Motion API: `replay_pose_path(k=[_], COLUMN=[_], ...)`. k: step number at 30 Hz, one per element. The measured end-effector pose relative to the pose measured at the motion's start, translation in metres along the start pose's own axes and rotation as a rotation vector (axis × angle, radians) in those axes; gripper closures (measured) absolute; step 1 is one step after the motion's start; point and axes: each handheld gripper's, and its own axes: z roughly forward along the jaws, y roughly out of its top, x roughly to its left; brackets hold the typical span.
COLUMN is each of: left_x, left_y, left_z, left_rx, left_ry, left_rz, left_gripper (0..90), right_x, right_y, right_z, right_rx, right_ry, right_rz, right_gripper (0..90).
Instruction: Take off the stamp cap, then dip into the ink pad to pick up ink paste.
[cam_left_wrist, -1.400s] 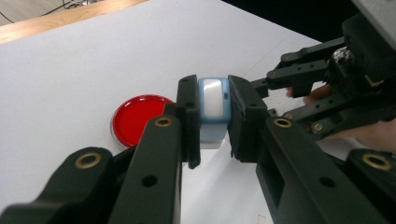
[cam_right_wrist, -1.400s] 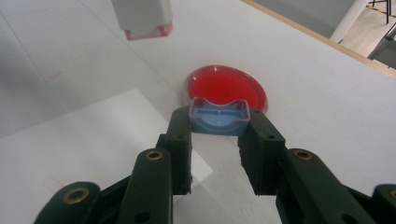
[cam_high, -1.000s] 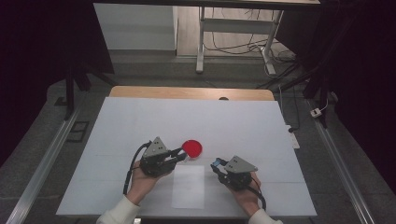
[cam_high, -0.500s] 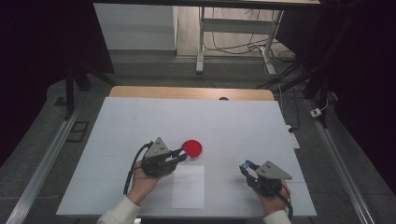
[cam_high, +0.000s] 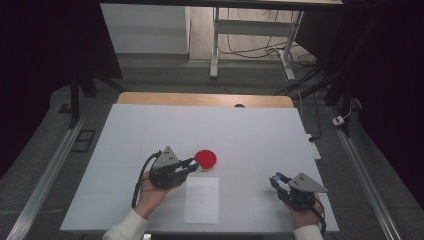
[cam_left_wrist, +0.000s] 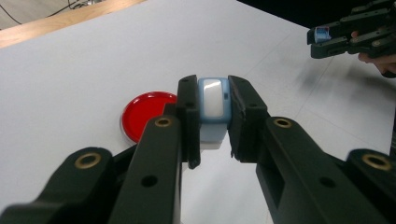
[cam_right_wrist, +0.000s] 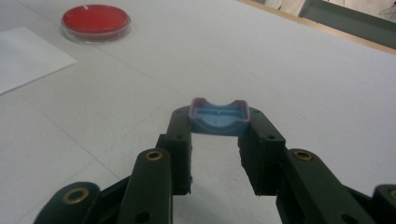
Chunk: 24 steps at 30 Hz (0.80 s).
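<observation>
Left gripper (cam_high: 192, 164), jaws clamped on a blue-white piece (cam_left_wrist: 213, 103) beside the red dish (cam_high: 205, 159); right gripper (cam_high: 276, 179), jaws clamped on a blue cap (cam_right_wrist: 218, 116), near the white table's (cam_high: 250, 135) right edge.

The red dish (cam_right_wrist: 95, 21) looks like glossy clear plastic over red. The blue block (cam_left_wrist: 213, 112) in the left gripper (cam_left_wrist: 213, 126) seems smooth, shiny plastic. The table (cam_high: 250, 135) is matt white, edged in wood. The paper sheet (cam_high: 201, 199) is matt.

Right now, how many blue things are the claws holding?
2. One pale blue and white piece sits clamped in the left claw beside the red dish; one blue cap-shaped piece is in the right claw.
</observation>
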Motion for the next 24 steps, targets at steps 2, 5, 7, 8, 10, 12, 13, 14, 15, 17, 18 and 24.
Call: replay_pose_path(k=[2,5,7,8,10,12,13,14,15,17,18,24], left_x=[0.0008,0.0013,0.0015,0.0017,0.0020,0.0022,0.0021,0.0018,0.0017,0.0013,0.0010,-0.0007], left_y=[0.0000,-0.0001,0.0000,0.0001,0.0004,0.0005,0.0005,0.0005,0.0005,0.0004,0.0003,0.0000], left_z=[-0.0005,-0.0007,-0.0009,-0.0011,-0.0017,-0.0018,-0.0017,-0.0015,-0.0012,-0.0001,0.0007,0.0063], left_rx=[-0.001,-0.001,-0.001,-0.003,-0.004,-0.004,-0.003,-0.003,-0.003,0.000,0.001,0.020], left_ry=[0.002,0.004,0.006,0.006,0.007,0.008,0.008,0.009,0.008,0.007,0.006,0.012], left_rz=[-0.002,0.001,0.001,0.001,0.000,0.001,0.001,0.000,0.000,-0.003,-0.003,0.000], left_gripper=[75.4,75.4,75.4,75.4,75.5,75.4,75.4,75.4,75.5,75.4,75.4,75.4], right_x=[-0.0014,-0.0029,-0.0031,-0.0030,-0.0026,-0.0022,-0.0018,-0.0017,-0.0014,-0.0009,-0.0006,-0.0004], right_y=[-0.0005,-0.0003,0.0001,0.0003,0.0004,0.0008,0.0015,0.0019,0.0024,0.0026,0.0027,0.0035], right_z=[-0.0006,-0.0011,-0.0010,-0.0010,-0.0005,-0.0005,-0.0011,-0.0013,-0.0015,-0.0017,-0.0017,-0.0047], right_rx=[0.009,0.003,0.000,-0.002,-0.006,-0.010,-0.006,-0.011,-0.013,-0.021,-0.021,-0.032], right_ry=[-0.008,-0.005,-0.005,-0.004,0.000,0.004,-0.004,0.002,0.003,0.003,0.003,-0.006], right_rz=[-0.002,0.001,0.000,0.002,0.002,0.000,-0.002,-0.001,-0.001,-0.001,-0.002,0.000], right_gripper=[65.3,65.3,65.3,65.3,65.3,65.3,65.3,65.3,65.3,65.3,65.3,65.3])
